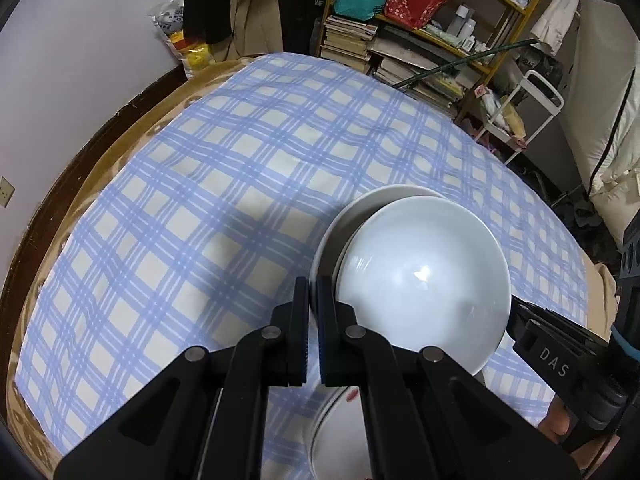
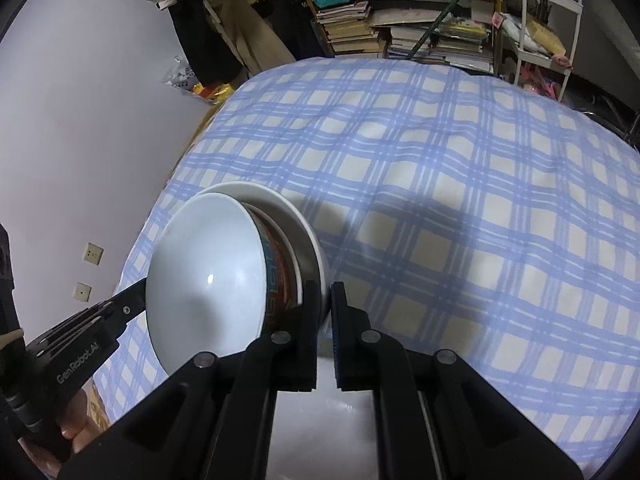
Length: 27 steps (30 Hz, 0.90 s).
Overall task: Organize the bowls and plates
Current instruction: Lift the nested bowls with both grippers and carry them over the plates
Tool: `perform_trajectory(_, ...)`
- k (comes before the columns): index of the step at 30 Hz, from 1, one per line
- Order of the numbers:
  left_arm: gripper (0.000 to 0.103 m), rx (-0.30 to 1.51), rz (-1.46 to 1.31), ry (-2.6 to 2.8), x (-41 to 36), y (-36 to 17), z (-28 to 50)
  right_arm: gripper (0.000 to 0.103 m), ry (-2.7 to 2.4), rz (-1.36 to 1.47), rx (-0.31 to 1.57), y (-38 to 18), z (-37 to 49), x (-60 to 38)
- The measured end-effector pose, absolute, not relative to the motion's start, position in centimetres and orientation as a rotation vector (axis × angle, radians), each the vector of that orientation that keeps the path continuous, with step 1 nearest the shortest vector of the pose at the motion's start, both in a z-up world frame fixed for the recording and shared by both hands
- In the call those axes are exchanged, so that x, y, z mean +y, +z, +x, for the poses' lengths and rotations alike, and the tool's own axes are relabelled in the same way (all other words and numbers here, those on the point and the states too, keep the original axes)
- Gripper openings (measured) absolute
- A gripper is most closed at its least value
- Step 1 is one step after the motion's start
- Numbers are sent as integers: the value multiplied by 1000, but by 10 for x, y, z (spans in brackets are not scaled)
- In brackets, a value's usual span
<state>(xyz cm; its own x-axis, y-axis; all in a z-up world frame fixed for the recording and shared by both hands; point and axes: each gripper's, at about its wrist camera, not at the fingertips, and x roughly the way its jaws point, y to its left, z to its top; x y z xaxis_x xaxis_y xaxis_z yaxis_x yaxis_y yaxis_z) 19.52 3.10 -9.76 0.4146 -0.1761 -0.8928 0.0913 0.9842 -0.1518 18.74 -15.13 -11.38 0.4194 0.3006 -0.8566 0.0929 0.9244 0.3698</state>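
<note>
We've got the left gripper [image 1: 313, 312] and right gripper [image 2: 325, 320] each clamped on opposite rims of the plate [image 2: 308, 236], the bowl [image 1: 424, 280] sitting in it (patterned outside), above the checked cloth [image 1: 240, 160].

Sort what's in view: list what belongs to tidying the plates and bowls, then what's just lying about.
Job: white bowl with patterned outside, sitting in the white plate; left hand-held gripper and right hand-held gripper, each shut on the plate's rim.

Lying about: checked tablecloth, bookshelf, white cart.
</note>
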Motion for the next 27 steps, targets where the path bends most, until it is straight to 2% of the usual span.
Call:
perform_trajectory(13,2,1101,-83,-207,19,-78,142,10,99,376,1117,-88,133,-163)
perform_trajectory(27,2,1191,13,-202,-2,-105,103,10,72,397,1196,-114,86,-173)
